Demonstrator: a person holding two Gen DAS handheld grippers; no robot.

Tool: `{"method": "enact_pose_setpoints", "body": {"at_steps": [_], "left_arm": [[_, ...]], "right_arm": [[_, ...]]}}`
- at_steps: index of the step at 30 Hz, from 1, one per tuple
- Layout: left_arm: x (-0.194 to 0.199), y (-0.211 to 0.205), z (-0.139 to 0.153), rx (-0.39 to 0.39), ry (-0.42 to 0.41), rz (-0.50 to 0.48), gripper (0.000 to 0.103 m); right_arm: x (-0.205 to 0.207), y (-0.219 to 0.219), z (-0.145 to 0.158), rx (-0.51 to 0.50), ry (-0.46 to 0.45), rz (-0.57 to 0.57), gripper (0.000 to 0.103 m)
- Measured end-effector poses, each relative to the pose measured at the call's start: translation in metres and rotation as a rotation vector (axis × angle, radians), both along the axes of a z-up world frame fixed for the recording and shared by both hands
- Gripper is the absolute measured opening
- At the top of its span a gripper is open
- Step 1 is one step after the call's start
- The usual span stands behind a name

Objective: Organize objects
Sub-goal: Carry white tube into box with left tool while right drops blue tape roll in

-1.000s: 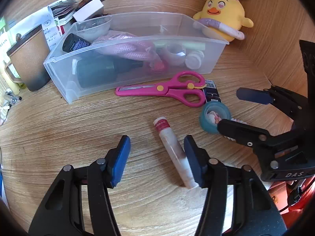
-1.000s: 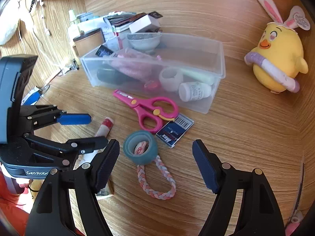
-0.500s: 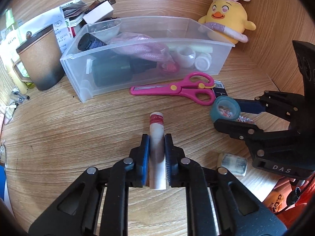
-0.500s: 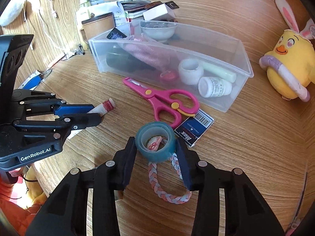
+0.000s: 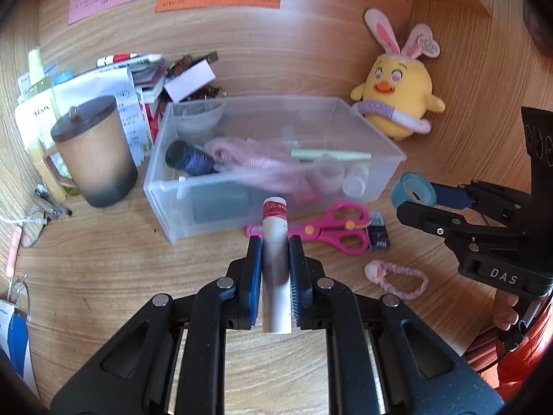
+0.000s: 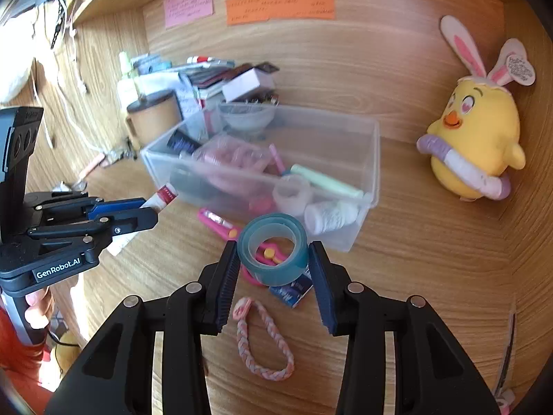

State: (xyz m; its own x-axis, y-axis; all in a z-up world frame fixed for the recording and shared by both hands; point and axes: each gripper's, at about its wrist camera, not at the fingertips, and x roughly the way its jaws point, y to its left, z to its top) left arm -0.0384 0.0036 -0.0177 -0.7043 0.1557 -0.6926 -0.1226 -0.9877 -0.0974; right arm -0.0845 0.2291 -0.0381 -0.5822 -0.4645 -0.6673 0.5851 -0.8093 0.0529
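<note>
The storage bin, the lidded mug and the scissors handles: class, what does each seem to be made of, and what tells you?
Storage bin: clear, slightly frosted plastic; its contents show through the walls.
Lidded mug: probably matte ceramic or stoneware, tan fading to a dark base, no shine.
Scissors handles: glossy pink moulded plastic with yellow accents.

tape roll (image 6: 273, 249) teal | scissors (image 5: 331, 231) pink | plush chick (image 5: 397, 103) yellow

- "DAS" stands on the right gripper (image 5: 416, 204) body.
- "GenRobot.AI" stands on the left gripper (image 6: 147, 211) body.
- Wall notes (image 6: 280, 5): writing too small to read.
</note>
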Motion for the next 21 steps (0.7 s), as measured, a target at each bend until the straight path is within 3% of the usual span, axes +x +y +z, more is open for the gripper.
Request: {"method": "enact_pose_setpoints", "body": {"at_steps": [11, 21], "left_arm": [[-0.027, -0.019, 0.036, 0.030, 0.074, 0.043, 0.014], [-0.067, -0.033, 0.029, 0.053, 0.027, 0.081, 0.014]], "right_arm": [[-0.022, 0.007, 0.041, -0.097, 0.064, -0.051, 0.037], [-0.060, -0.009, 0.026, -0.084, 0.003, -0.083, 0.037]]}}
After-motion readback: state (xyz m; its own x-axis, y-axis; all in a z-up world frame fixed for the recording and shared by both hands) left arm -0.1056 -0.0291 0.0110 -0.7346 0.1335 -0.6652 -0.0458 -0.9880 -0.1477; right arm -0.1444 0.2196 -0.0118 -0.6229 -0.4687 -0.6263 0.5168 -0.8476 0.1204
